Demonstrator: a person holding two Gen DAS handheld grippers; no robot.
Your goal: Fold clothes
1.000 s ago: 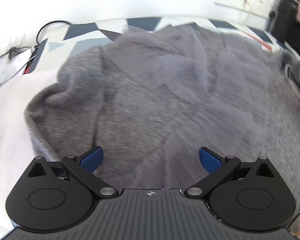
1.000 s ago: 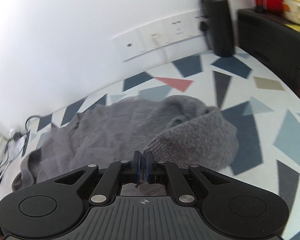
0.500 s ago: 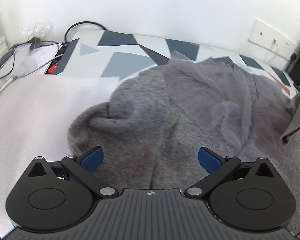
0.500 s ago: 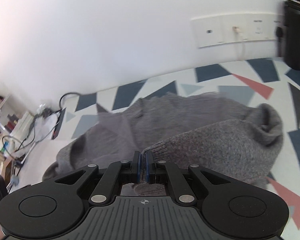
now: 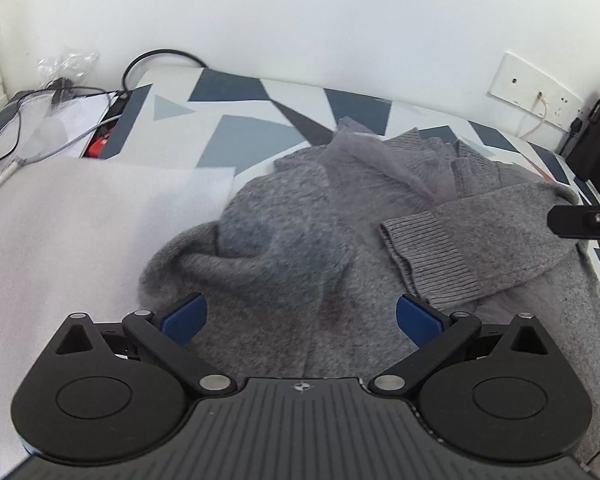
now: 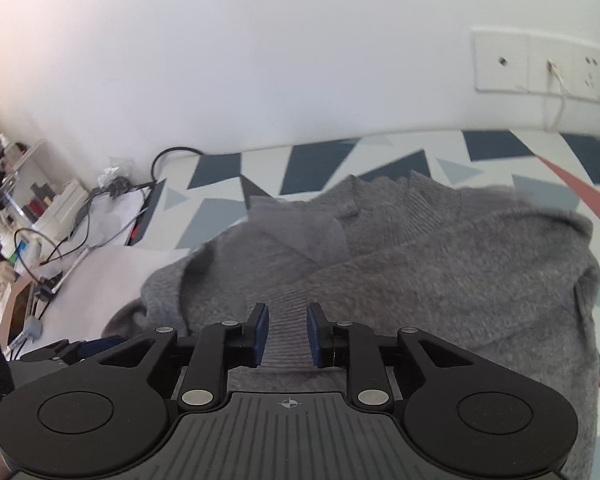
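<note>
Since half a second back, when it was clenched on the cuff (image 6: 288,332), the right tool (image 6: 287,334) has just been opening; its pads now flank the cuff. Sleeve laid across the sweater (image 5: 284,280), centre frame. Left tool (image 5: 300,316) released, empty. Sleeve fold judged complete.

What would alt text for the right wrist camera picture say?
The right gripper, jaws just opened slightly, straddles the ribbed cuff of a grey sweater lying crumpled on a triangle-patterned tablecloth, with a white wall behind.
</note>
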